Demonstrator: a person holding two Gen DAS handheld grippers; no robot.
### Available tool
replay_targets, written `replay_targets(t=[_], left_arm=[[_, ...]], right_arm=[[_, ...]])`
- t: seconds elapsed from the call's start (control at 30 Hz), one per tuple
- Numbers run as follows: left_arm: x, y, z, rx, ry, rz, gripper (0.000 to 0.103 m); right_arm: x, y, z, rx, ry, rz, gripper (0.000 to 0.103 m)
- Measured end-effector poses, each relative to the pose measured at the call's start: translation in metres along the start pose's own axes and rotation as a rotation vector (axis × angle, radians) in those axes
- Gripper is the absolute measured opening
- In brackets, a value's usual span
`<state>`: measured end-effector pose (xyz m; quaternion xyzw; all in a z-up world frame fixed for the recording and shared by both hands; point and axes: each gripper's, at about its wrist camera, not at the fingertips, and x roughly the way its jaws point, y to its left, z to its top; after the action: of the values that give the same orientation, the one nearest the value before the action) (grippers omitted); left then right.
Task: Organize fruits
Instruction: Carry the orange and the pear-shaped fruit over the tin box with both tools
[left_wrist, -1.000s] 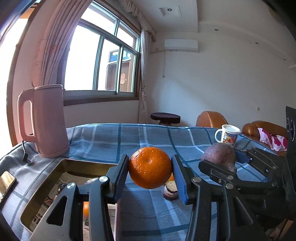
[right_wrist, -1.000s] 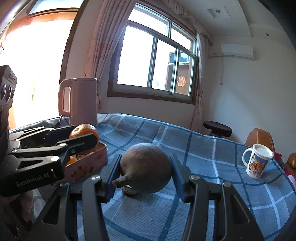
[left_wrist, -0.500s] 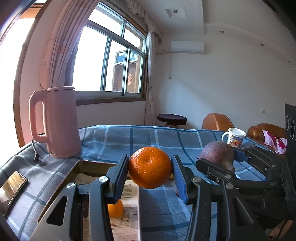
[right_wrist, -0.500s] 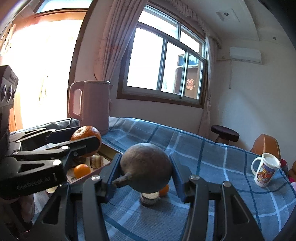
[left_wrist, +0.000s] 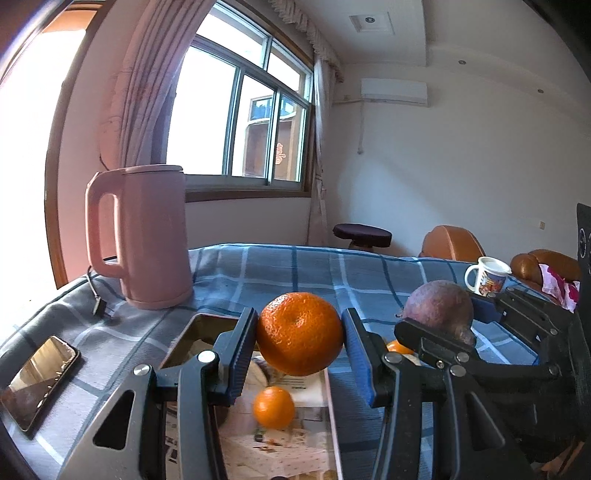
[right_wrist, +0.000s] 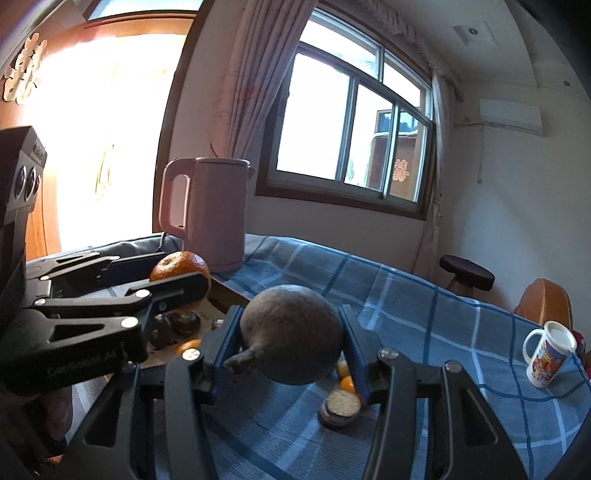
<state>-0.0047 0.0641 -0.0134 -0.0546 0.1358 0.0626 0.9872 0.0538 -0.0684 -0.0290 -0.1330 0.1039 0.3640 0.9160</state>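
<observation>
- A blue checked tabletop carries a tin tray already holding a small orange.
- Left gripper fingers clamp a large orange above the tray.
- Right gripper fingers clamp a brown round fruit; small pieces lie below, unsorted.

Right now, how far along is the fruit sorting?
Partly done. A small orange already lies in the tray. In hand: the left gripper grips a big orange, the right gripper a brown round fruit. Left: small orange pieces and a dark round item on the cloth.
</observation>
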Motion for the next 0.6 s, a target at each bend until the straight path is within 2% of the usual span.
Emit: replay_targets(t=[0.33,0.6], left_arm=[[0.002,0.024,-0.001,-0.011,0.019,0.057,0.049],[0.010,0.046,-0.009,-0.025,0.064,0.105,0.049]], right_arm=[[0.015,0.020,0.005,-0.013,0.016,0.057,0.055],[0.033,0.036,0.006,-0.013,0.056,0.110,0.055]])
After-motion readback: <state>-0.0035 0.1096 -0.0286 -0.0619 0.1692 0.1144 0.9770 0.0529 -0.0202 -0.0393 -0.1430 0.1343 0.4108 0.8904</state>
